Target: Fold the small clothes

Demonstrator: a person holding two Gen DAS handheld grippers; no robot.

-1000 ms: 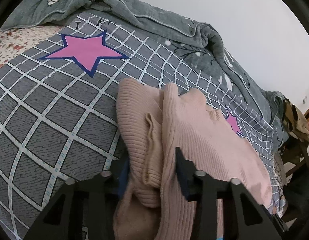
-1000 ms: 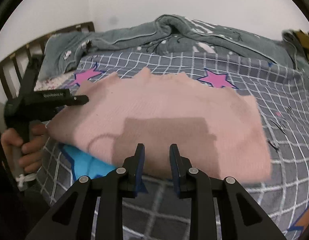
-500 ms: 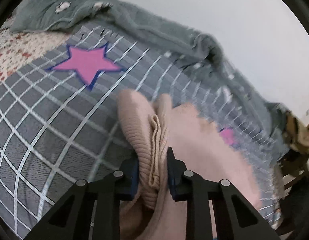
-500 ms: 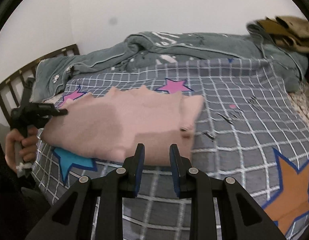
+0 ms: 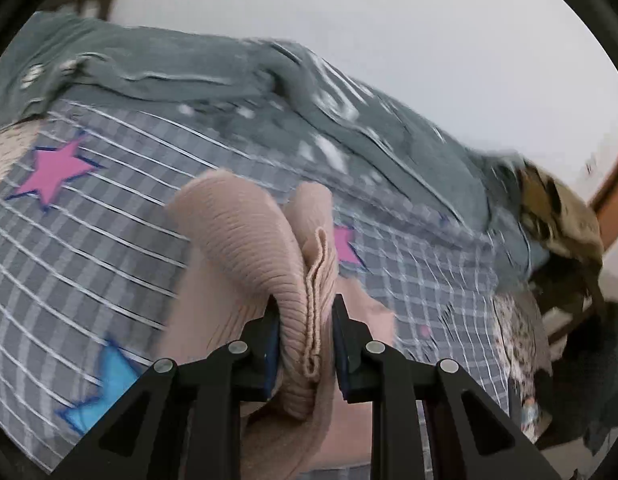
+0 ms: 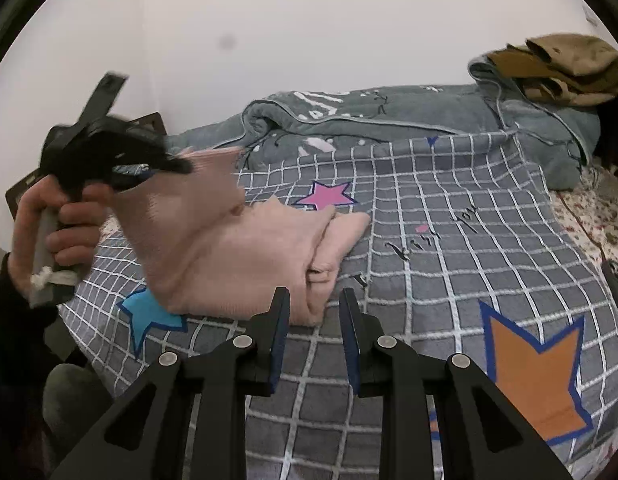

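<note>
Black claw point(image 6: 314, 336) arms, blue pads point(image 6: 280, 340), silver screws point(image 6: 239, 341); dark sleeve point(image 6: 5, 280).

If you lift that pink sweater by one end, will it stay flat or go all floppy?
Probably floppy: the pink sweater already sags and bunches where the left gripper pinches its ribbed edge. It looks soft and light, draping from the raised end. The rest would likely drag along the checked bedsheet.

Sweater point(image 6: 245, 256) lies on the bedspread point(image 6: 449, 240) — blanket point(image 6: 389, 116) bunched behind it.
</note>
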